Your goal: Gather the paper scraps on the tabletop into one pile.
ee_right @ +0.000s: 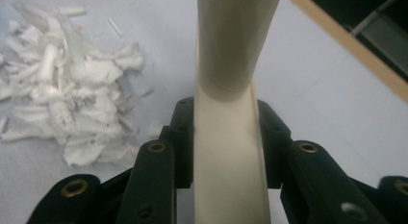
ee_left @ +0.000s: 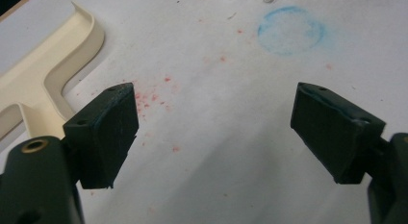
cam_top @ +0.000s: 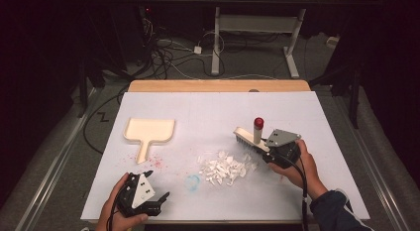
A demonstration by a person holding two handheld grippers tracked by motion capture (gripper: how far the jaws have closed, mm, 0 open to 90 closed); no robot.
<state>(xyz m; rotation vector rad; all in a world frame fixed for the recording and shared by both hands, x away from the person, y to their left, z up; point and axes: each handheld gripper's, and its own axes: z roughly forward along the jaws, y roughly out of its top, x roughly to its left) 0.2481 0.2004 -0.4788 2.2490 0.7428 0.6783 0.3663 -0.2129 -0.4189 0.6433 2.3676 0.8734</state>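
A cream dustpan [cam_top: 148,130] lies flat at the table's left, handle toward me; its corner and handle also show in the left gripper view [ee_left: 48,75]. A pile of white paper scraps [cam_top: 225,167] sits mid-table and appears again in the right gripper view [ee_right: 72,89]. Just right of the pile, my right gripper [cam_top: 270,154] is shut on a cream hand brush [cam_top: 249,138] with a red-capped upright handle [cam_top: 258,123]. The right gripper view shows both jaws [ee_right: 226,137] pressed against the brush's cream body [ee_right: 231,65]. My left gripper [cam_top: 157,185] rests near the front left edge, open [ee_left: 216,128] with nothing between its jaws.
A blue chalk ring [cam_top: 192,182] is drawn on the white sheet between the left gripper and the scraps. Red specks [cam_top: 156,161] dot the sheet below the dustpan handle. The table's wooden far edge [cam_top: 218,86] borders a floor with cables and another table's legs.
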